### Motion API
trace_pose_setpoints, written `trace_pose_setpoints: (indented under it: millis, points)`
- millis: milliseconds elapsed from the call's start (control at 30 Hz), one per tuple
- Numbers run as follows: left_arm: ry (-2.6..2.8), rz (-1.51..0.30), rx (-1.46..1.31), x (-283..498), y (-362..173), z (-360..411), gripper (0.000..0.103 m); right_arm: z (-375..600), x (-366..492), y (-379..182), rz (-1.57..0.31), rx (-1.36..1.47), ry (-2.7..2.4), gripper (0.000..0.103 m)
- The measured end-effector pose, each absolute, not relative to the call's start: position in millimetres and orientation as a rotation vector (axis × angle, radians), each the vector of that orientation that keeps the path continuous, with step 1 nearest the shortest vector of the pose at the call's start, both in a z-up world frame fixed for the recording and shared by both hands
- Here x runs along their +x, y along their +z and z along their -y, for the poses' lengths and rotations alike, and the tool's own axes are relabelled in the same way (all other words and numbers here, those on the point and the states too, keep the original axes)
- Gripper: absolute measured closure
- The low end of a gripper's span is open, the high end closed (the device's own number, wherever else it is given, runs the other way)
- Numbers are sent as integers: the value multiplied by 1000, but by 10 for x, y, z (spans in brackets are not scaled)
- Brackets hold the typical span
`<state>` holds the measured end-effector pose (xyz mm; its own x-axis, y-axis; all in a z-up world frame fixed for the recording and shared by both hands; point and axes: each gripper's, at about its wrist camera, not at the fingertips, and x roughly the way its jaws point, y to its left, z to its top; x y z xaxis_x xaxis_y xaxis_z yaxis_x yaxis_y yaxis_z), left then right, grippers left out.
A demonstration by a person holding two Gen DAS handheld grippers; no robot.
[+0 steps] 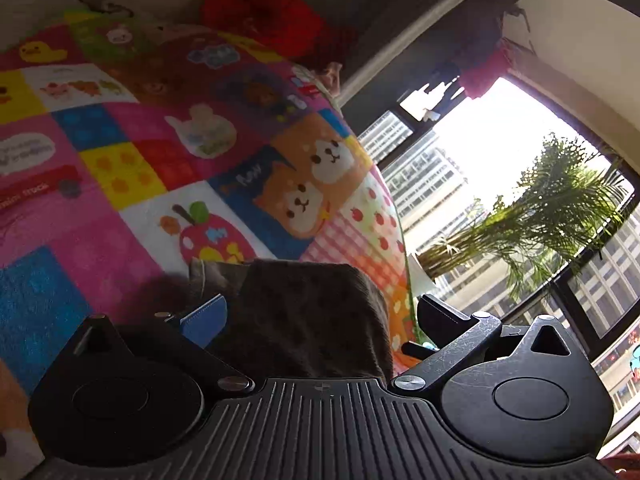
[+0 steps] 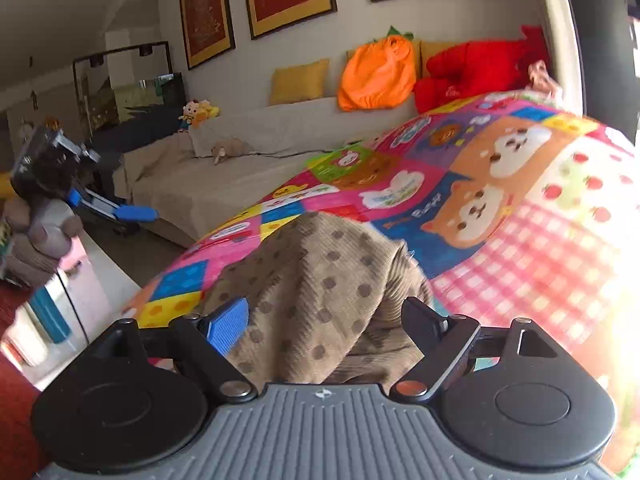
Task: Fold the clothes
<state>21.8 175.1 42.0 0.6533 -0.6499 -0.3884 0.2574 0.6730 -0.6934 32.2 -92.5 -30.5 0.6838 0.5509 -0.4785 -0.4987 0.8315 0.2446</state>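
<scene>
We note the left tool (image 1: 320,316) with its jaws spread wide; a dark brown cloth (image 1: 312,316) fills the gap between the blue-padded finger (image 1: 206,318) and the bare black finger (image 1: 438,314). The fingers do not pinch it, so we log this tool as released, with the cloth lying between and under the jaws.

The right tool (image 2: 328,320) is likewise spread. A tan polka-dot garment (image 2: 320,280) is bunched between its fingers, rising in a hump ahead of the tool. The blue pad (image 2: 228,326) touches the cloth's left edge; whether the black finger (image 2: 426,320) touches it we cannot tell. No clamp on the fabric is visible; we record released.

Both cloths lie on a bright patchwork blanket (image 2: 480,184) printed with cartoon animals and apples. At its far end sit an orange bundle (image 2: 376,76) and a red cushion (image 2: 476,68).

In the right wrist view, a further blue-padded tool appears at far left, well apart from the garment. The left wrist view shows a window (image 1: 500,152) with a palm (image 1: 560,208) outside.
</scene>
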Motion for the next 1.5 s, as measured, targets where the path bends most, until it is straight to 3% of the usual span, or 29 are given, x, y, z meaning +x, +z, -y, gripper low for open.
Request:
trace_pose_setpoints:
  millis: [100,167,200,267,500,567,733,867,1000,1133,1500]
  points:
    - [-536,-770,-575,392,160,-1483,0,844,445,-574,-688,194,597,19]
    - [-559,-789,-545,449,111,-1382,0,754,522,-684,-722,194,618,44]
    - [-573,-779,-538,463,151,-1352,0,719,549,-656,-716,176,634,68]
    - [-603,-746,-523,487,258,-1300,0,685,599,-528,-681,137,641,72]
    - [-818,-573,-412,518,667,-1021,0,897,694,-620,-732,-15,511,72]
    - [-814,-597,-364,685,618,-850,0,924,671,-752,-737,-18,490,67]
    - [-667,-730,-182,1184,254,-459,0,1038,572,-675,-714,71,460,38]
    - [-618,-757,-114,1291,50,-395,0,1131,556,-709,-769,234,483,23]
    - [-633,-774,-146,1317,-11,-500,0,1066,686,-967,-881,366,527,27]
    - [-614,-791,-153,1326,-25,-582,0,1003,828,-936,-860,284,539,55]
    - [-705,-834,-176,1244,-19,-488,0,1150,1706,-483,-678,-53,315,60]
